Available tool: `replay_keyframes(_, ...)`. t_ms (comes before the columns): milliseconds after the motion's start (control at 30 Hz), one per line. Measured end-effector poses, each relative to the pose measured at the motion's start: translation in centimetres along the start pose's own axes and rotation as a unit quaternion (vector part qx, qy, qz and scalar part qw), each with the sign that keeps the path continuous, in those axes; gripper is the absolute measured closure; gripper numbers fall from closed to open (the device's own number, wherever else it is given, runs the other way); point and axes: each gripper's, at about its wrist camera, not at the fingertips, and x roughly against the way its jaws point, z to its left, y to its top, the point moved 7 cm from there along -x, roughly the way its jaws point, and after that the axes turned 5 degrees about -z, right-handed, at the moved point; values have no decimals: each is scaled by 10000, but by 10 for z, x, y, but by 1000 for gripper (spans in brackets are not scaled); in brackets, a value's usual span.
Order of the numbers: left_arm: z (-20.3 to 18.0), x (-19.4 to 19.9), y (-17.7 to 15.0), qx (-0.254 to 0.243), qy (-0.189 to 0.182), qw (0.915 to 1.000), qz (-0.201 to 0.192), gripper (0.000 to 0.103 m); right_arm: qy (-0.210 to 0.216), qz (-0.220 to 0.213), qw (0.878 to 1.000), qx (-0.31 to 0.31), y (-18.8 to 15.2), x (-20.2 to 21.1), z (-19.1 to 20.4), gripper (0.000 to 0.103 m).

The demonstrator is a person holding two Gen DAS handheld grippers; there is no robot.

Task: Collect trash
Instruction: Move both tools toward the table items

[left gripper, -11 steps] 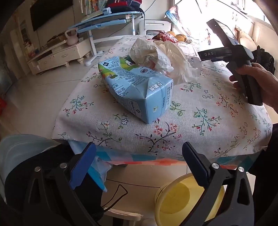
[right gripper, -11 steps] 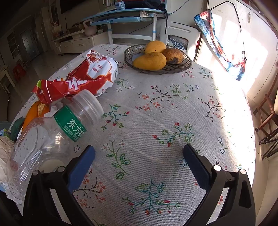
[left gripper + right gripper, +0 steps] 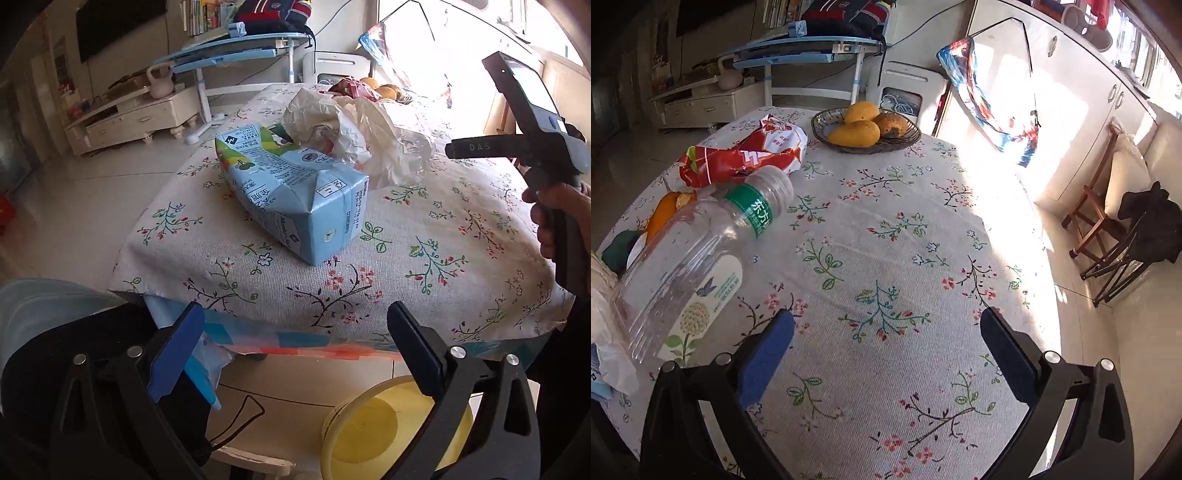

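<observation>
A crushed light-blue drink carton (image 3: 295, 199) lies on the floral tablecloth (image 3: 424, 266) near its front edge, with crumpled white paper and plastic (image 3: 351, 129) behind it. My left gripper (image 3: 295, 350) hangs open below the table edge, nothing between its fingers. In the right wrist view an empty clear plastic bottle (image 3: 698, 258) with a green label lies at the left, beside a red snack wrapper (image 3: 746, 155) and an orange peel (image 3: 663, 214). My right gripper (image 3: 886, 350) is open over bare cloth, to the right of the bottle. Its body (image 3: 535, 129) shows at the right of the left view, held by a hand.
A yellow bin (image 3: 388, 428) stands on the floor under the table's front edge. A dark basket (image 3: 866, 142) with mangoes sits at the table's far side. A wooden chair (image 3: 1097, 210) and a folding stool with dark cloth stand to the right.
My right gripper has drawn back and tipped up a little: the bottle and the fruit basket now sit lower and farther off in its view. The left view is almost unchanged.
</observation>
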Motion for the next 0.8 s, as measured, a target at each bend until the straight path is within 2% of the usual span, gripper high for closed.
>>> replay_keyframes(100, 8, 11, 1, 88, 137, 9995, -276, 7, -260, -391, 9986, 239, -4, 39, 13, 6)
replay_keyframes(233, 22, 32, 4, 303, 282, 9972, -616, 7, -251, -758, 9967, 138, -22, 88, 15, 6)
replay_keyframes(367, 39, 46, 2, 589, 362, 9944, -799, 7, 7, -891, 9955, -318, -38, 126, 21, 6)
replay_keyframes(500, 44, 56, 4, 683, 437, 9919, -982, 7, 84, -1018, 9930, -587, -46, 156, 28, 6)
replay_keyframes(800, 39, 79, 4, 503, 523, 9893, -1264, 7, 56, -1386, 9901, -236, -59, 208, 58, 6)
